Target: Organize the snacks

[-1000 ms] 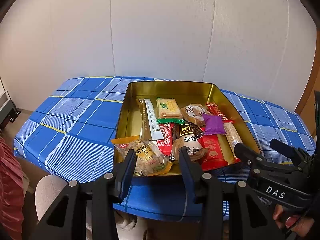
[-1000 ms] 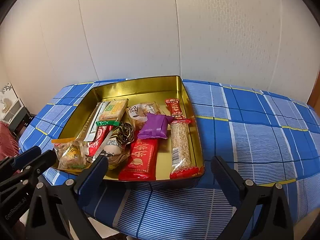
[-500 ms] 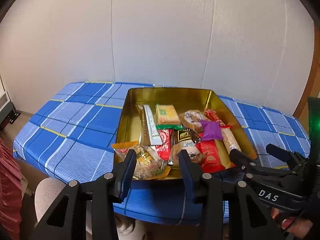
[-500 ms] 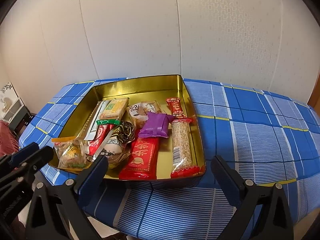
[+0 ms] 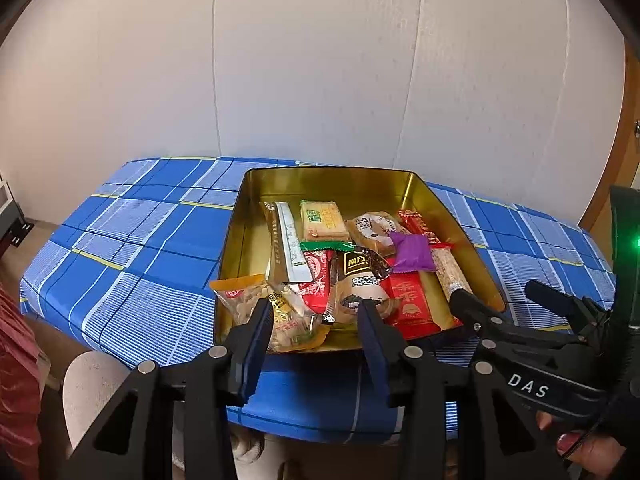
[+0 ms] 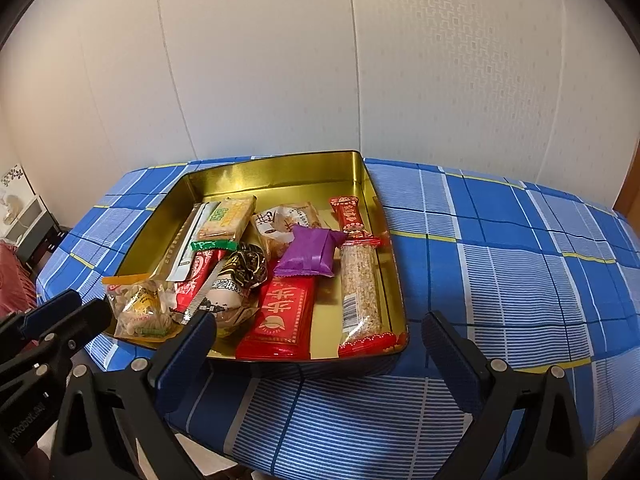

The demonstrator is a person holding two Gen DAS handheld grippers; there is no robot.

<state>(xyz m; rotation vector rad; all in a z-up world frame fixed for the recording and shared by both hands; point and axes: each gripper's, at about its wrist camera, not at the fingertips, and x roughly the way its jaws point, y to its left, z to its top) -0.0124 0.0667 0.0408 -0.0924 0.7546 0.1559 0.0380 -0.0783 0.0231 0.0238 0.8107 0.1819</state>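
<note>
A gold tin tray [image 5: 328, 176] [image 6: 280, 172] on a blue checked tablecloth [image 5: 140, 240] [image 6: 500, 260] holds several wrapped snacks. Among them are a purple packet [image 5: 414, 250] [image 6: 310, 252], a flat red packet [image 6: 284, 320], a long sesame bar [image 6: 360, 292], a peanut bag [image 5: 256, 300] [image 6: 140, 308] and a cracker pack [image 5: 322, 220] [image 6: 226, 218]. My left gripper [image 5: 316, 320] [image 6: 80, 306] hovers just before the tray's near left corner, open and empty. My right gripper [image 6: 318, 326] [image 5: 494, 292] stands wide open before the near right corner, holding nothing.
A pale wall rises close behind the table. The cloth's near edge drops off below both grippers. A person's hand [image 5: 580, 448] holds the right gripper. A red cloth [image 5: 16, 380] and a pale rounded seat [image 5: 92, 384] sit low at the left, with a white shelf [image 6: 24, 216] beyond.
</note>
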